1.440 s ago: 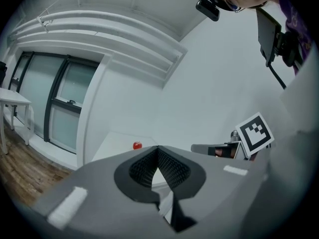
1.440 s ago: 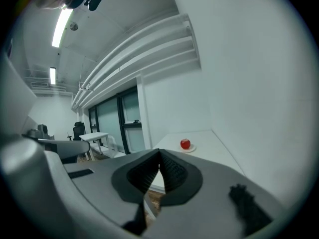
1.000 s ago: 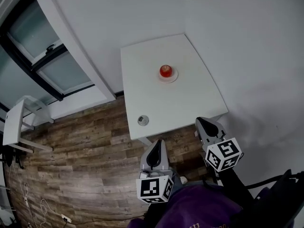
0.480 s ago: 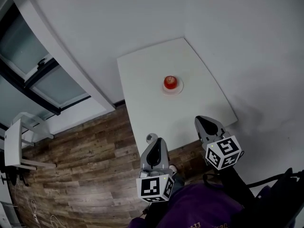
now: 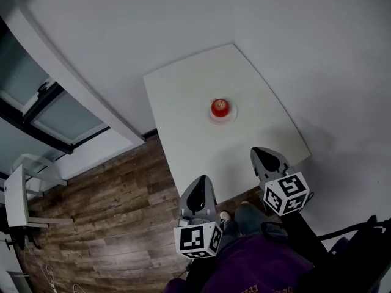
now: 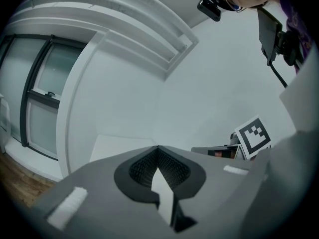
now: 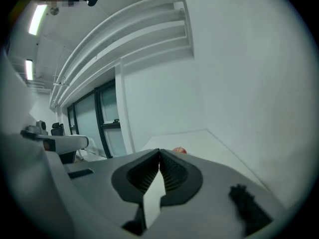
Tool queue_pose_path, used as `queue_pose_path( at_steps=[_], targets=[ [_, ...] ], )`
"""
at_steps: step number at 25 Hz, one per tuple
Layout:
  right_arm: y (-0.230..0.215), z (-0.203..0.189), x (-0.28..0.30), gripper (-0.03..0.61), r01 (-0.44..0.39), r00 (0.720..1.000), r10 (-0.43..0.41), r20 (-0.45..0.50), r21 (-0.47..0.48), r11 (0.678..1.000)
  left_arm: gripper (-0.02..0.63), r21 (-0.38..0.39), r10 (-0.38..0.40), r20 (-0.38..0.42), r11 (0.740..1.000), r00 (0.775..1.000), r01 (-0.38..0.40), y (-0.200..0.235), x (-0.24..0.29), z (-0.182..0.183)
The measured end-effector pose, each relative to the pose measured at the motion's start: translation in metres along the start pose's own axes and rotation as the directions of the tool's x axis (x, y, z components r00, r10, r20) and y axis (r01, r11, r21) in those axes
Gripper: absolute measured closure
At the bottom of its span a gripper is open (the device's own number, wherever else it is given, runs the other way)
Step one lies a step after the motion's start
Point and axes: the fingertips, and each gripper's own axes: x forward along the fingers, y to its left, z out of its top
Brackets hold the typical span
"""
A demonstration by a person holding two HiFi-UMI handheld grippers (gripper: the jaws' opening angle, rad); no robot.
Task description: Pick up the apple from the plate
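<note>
Apple pick-up, read from the body outward.

Nearest: left gripper [image 5: 199,180], a grey two-jaw tool with a black-and-white marker cube, tips showing against the near edge of the white square table [image 5: 183,102], brown wood-plank floor [image 5: 122,212] beside it. Jaws pressed fully together, nothing between them.

A little farther out and to the right: right gripper [image 5: 256,153], same build, tips over the table's near right part. Jaws likewise closed flat against each other, holding nothing.

Beyond both, well apart from either set of tips: red round apple [image 5: 220,107], sitting on a small white round plate [image 5: 233,116] around the middle of the tabletop.

In the right gripper view, apple [image 7: 179,150] peeking out as a red sliver just past the closed tips and a shade to their right, so almost dead ahead along that gripper's line. Absent from the left gripper view, aimed instead at the pale wall [image 6: 199,83] and the dark-framed window [image 6: 40,103].

Judged nearer and better lined up: the right. No long axis to reckon with on a round fruit. Likely approach straight forward across the table, drifting slightly left in the head view. Need to spread the jaws before arrival, or risk nudging the fruit off the plate.
</note>
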Motion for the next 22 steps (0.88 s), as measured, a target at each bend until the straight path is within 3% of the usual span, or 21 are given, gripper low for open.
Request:
queue_pose_path(
  at_steps=[12, 22],
  targets=[
    [-0.043, 0.01, 0.07, 0.568, -0.042, 0.996, 0.039, -0.076, -0.026, 0.999, 0.607, -0.011, 0.063, -0.017, 0.998, 0.998, -0.063, 0.018, 0.06, 0.009],
    [-0.067, 0.017, 0.135, 0.566, -0.145, 0.98, 0.139, -0.142, -0.036, 0.989, 0.607, -0.009, 0.14, -0.009, 0.99, 0.99, -0.14, 0.034, 0.115, 0.025]
  ],
)
